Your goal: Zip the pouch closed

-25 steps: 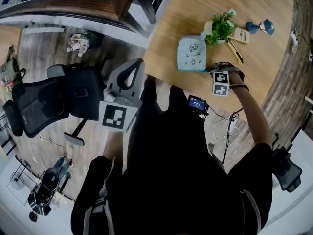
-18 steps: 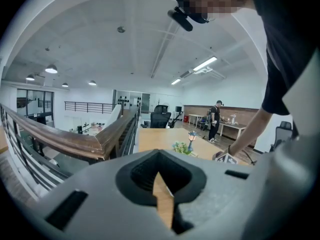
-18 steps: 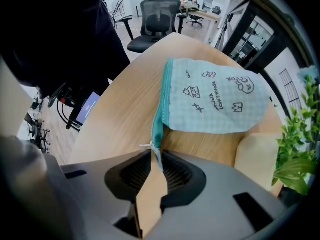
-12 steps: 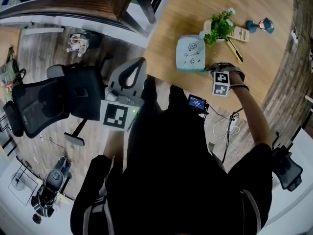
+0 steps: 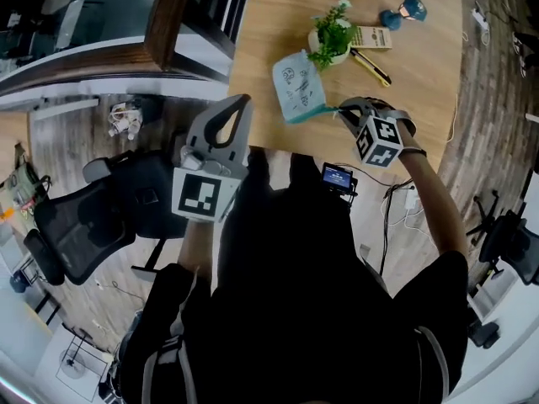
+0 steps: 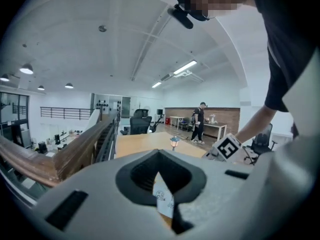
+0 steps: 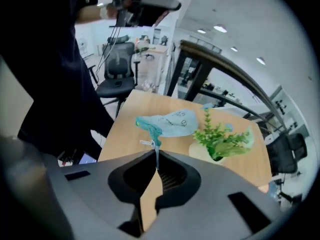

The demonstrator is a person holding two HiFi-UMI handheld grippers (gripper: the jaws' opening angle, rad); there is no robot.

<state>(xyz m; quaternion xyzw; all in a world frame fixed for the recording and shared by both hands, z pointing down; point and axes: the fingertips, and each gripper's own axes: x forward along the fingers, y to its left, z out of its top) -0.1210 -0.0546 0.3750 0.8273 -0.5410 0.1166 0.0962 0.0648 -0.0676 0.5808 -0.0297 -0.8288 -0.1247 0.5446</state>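
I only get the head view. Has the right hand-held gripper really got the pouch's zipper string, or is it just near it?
Observer: It has it. In the right gripper view, the right hand-held gripper is shut on the thin zipper pull of the pouch.
Operator: Is the string floppy?
Observer: No. It runs straight from the pouch's teal end into the jaws, so it looks taut.
Operator: Is the other one holding anything?
Observer: No. The left gripper view shows the left hand-held gripper shut with nothing between its jaws. The pouch only shows far off, through the slit behind the tips.
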